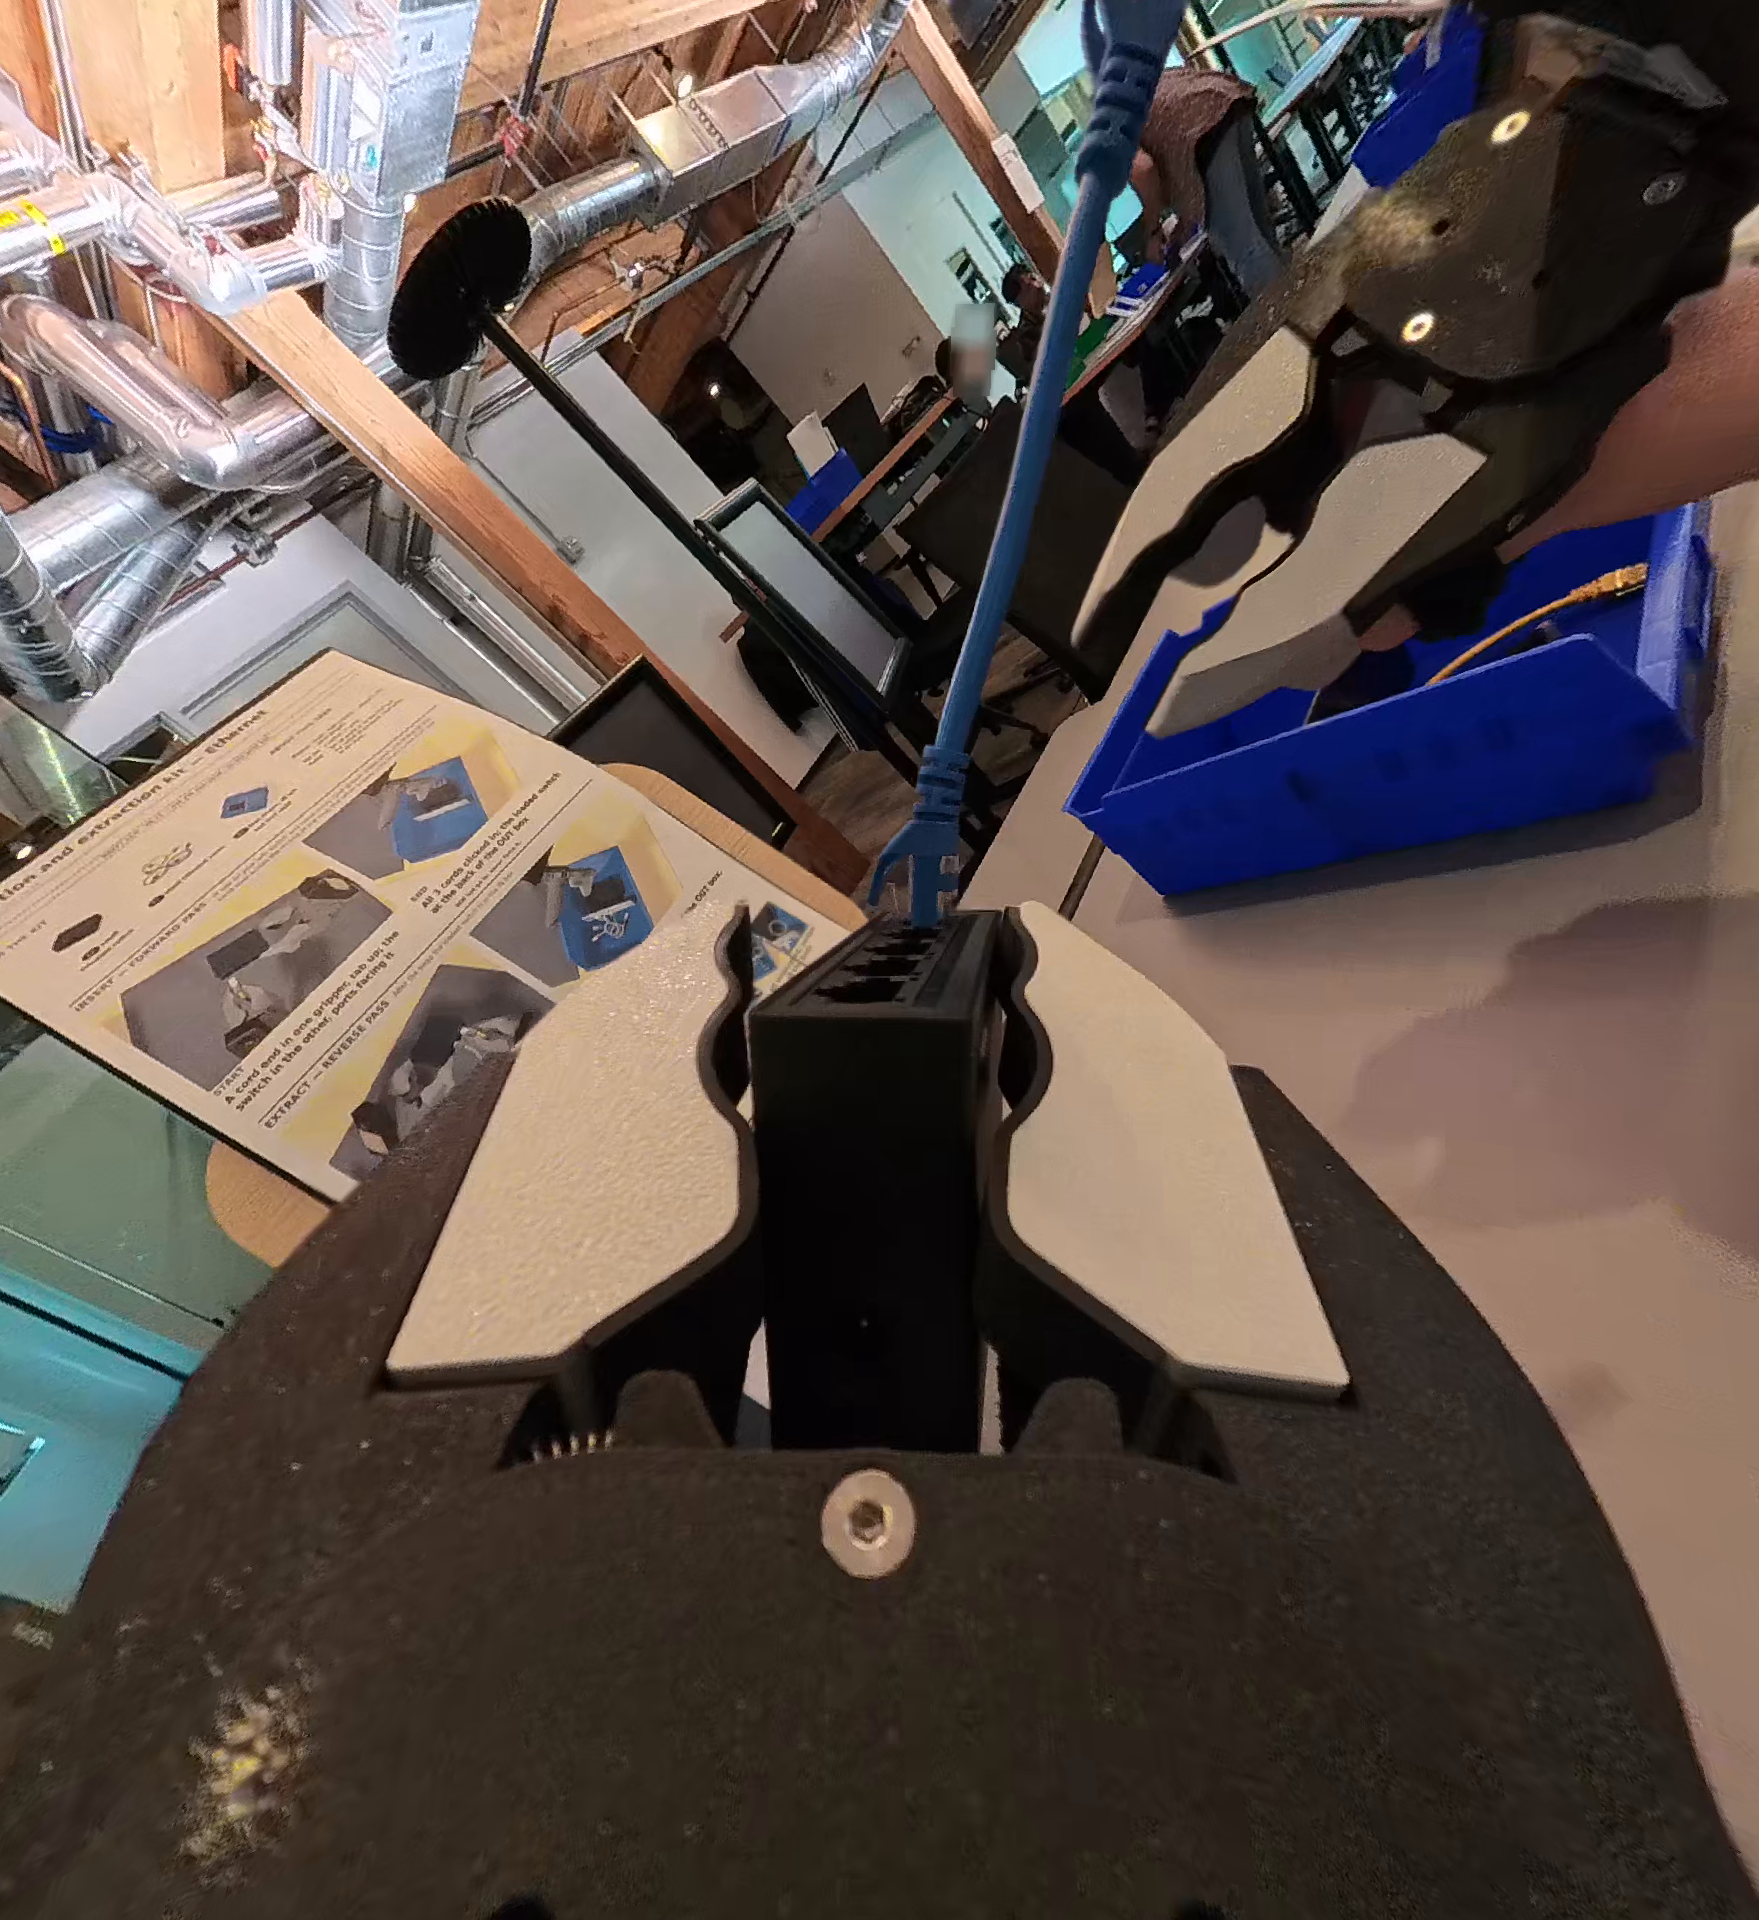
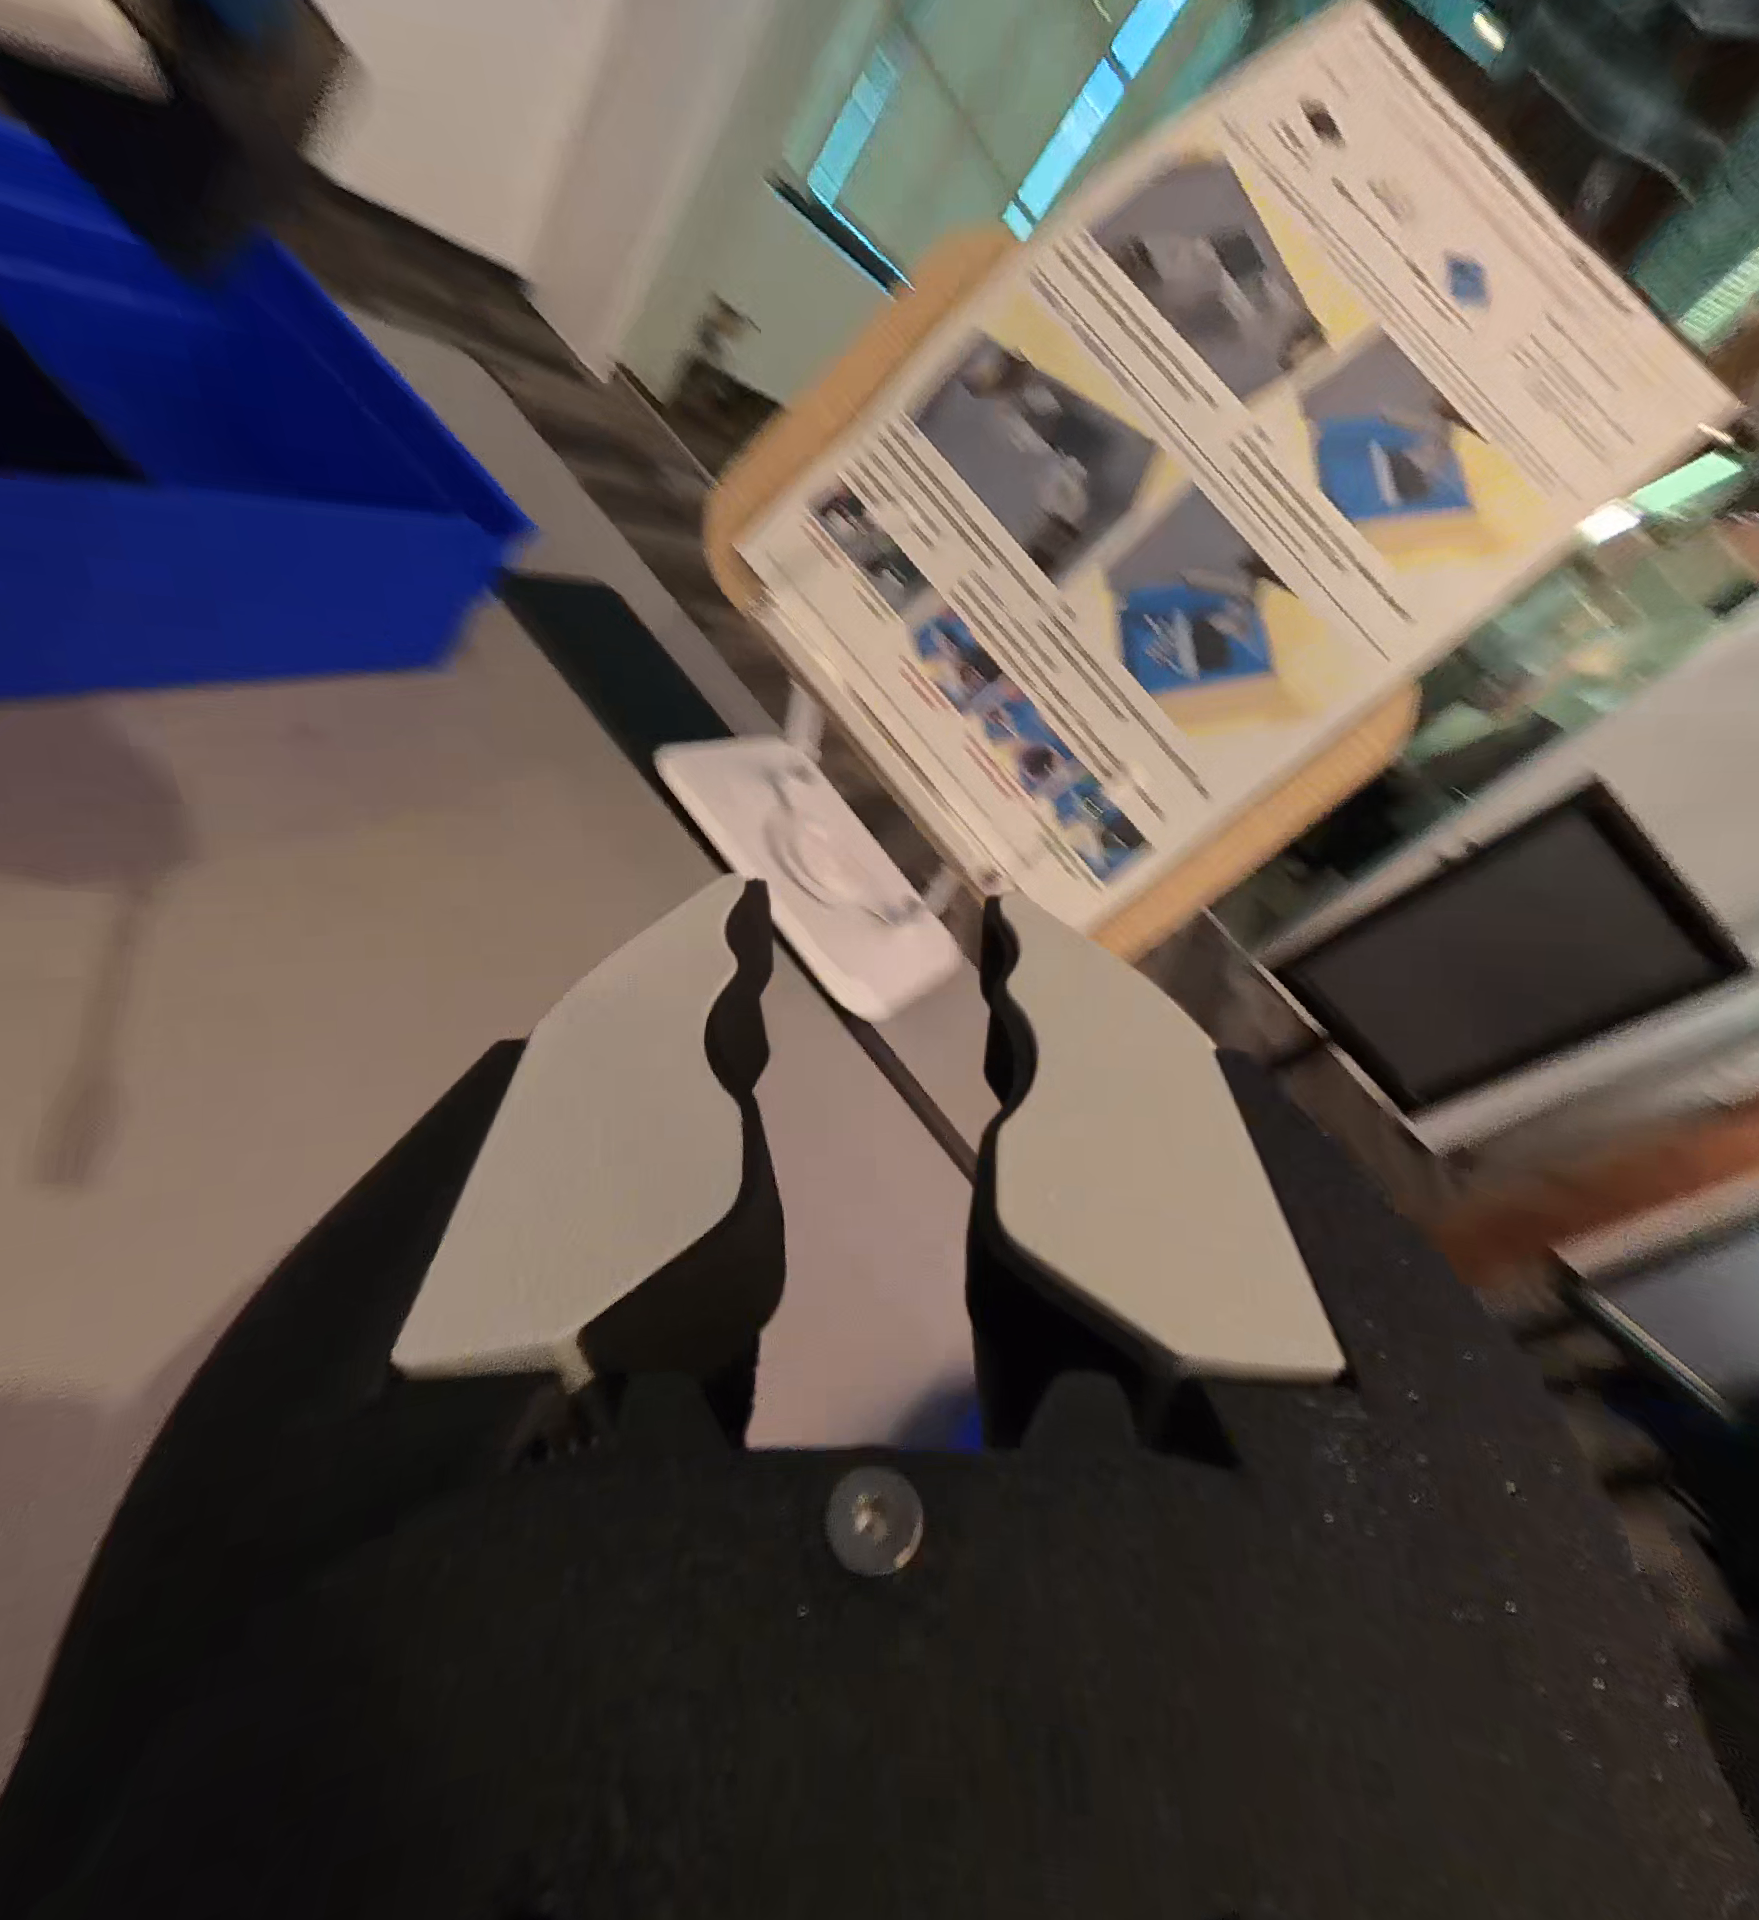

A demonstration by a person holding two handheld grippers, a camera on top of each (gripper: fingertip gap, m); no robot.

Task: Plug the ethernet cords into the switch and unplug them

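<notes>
My left gripper (image 1: 875,925) is shut on a black switch (image 1: 870,1143) and holds it upright, ports facing away. A blue ethernet cord (image 1: 1026,478) is plugged into the far port and runs up out of frame. My right gripper (image 2: 870,899) is open and empty above the white table. It also shows in the left wrist view (image 1: 1124,675), held by a hand over a blue bin (image 1: 1394,769). A yellow cord (image 1: 1540,618) lies in that bin.
An instruction sheet on a board (image 1: 335,904) stands at the table's far edge, also in the right wrist view (image 2: 1218,468). A blue bin (image 2: 179,499) is at the left there. A white flat device (image 2: 813,873) lies ahead of the right gripper. Dark monitors (image 2: 1509,945) stand beyond. My right fingertips sit around 15 centimeters from my left ones.
</notes>
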